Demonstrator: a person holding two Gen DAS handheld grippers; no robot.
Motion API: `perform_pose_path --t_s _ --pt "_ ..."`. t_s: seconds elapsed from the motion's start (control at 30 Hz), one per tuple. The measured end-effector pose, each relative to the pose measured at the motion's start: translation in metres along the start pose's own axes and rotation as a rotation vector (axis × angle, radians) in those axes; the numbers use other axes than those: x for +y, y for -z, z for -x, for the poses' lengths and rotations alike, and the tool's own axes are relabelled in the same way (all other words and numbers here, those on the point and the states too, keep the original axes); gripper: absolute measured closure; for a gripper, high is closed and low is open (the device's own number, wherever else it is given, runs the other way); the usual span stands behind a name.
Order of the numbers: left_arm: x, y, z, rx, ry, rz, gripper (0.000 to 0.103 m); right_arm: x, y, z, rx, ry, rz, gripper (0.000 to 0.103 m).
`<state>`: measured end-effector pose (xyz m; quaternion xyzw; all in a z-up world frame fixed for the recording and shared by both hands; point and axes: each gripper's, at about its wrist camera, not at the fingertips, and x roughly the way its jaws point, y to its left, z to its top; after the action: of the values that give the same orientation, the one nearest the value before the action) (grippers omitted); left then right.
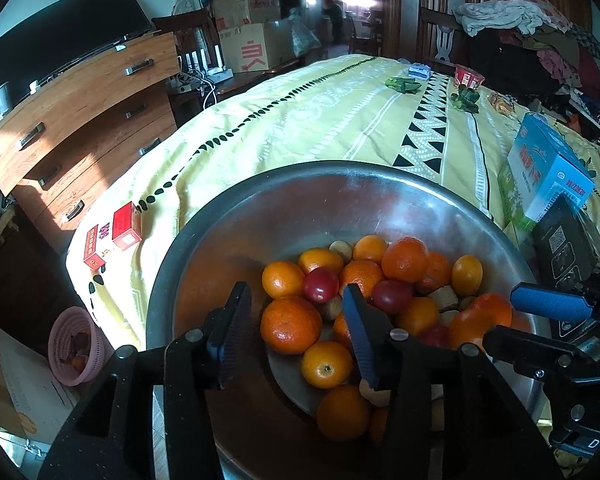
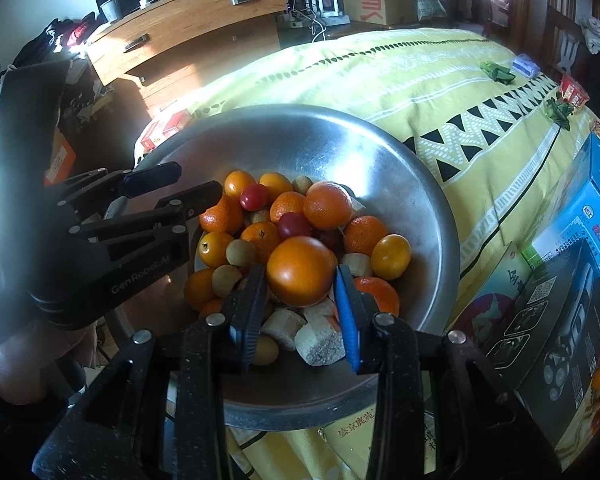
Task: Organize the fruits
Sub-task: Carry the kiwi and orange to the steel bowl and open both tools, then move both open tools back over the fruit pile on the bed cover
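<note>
A large steel bowl point(image 1: 204, 264) point(image 2: 412, 200) sits on the yellow bedspread and holds several oranges, small red fruits, pale round fruits and cut pale chunks. My left gripper point(image 1: 296, 300) is open over the bowl, its fingers on either side of a mandarin point(image 1: 290, 325) without touching it. It also shows in the right wrist view point(image 2: 188, 188) at the bowl's left rim. My right gripper point(image 2: 300, 276) has its fingers close on both sides of a big orange point(image 2: 300, 271). Its blue fingertips point(image 1: 548, 302) show in the left wrist view.
A pink basket point(image 1: 74, 346) with a few fruits stands on the floor at left. Red packets point(image 1: 112, 234) lie left of the bowl. Blue and black boxes point(image 2: 580, 264) stand right of it. A wooden dresser point(image 1: 84, 120) is at left.
</note>
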<state>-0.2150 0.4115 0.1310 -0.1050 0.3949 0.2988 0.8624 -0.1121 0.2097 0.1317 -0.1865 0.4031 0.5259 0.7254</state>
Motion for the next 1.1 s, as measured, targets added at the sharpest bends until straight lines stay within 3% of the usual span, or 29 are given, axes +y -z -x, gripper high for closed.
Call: perform_pose_path --t_s 0.13,0.27,0.4,0.5,0.77,0.93,1.1 --pt "0.002 0.0 0.0 0.001 -0.01 0.007 0.049 -0.002 0.0 0.005 -0.023 0.005 -0.013 0.044" --pt "0.001 0.0 0.002 0.004 -0.028 0.01 0.047 -0.003 -0.001 0.015 -0.055 0.015 -0.016 0.042" --pt "0.0 -0.002 0.011 -0.019 -0.06 0.019 0.027 -0.003 0.001 0.037 -0.122 0.052 -0.009 0.024" --pt "-0.004 -0.007 0.024 -0.049 -0.064 0.032 0.02 -0.004 0.004 0.058 -0.187 0.094 0.002 0.01" --pt "-0.036 -0.019 0.062 -0.118 -0.051 0.001 0.01 -0.017 0.022 0.108 -0.285 0.125 -0.03 0.009" --pt "-0.085 -0.027 0.091 -0.184 -0.014 -0.065 0.004 -0.039 0.047 0.138 -0.33 0.184 -0.072 0.009" --pt "-0.157 -0.032 0.122 -0.249 0.046 -0.143 0.0 -0.071 0.079 0.169 -0.36 0.268 -0.133 0.008"
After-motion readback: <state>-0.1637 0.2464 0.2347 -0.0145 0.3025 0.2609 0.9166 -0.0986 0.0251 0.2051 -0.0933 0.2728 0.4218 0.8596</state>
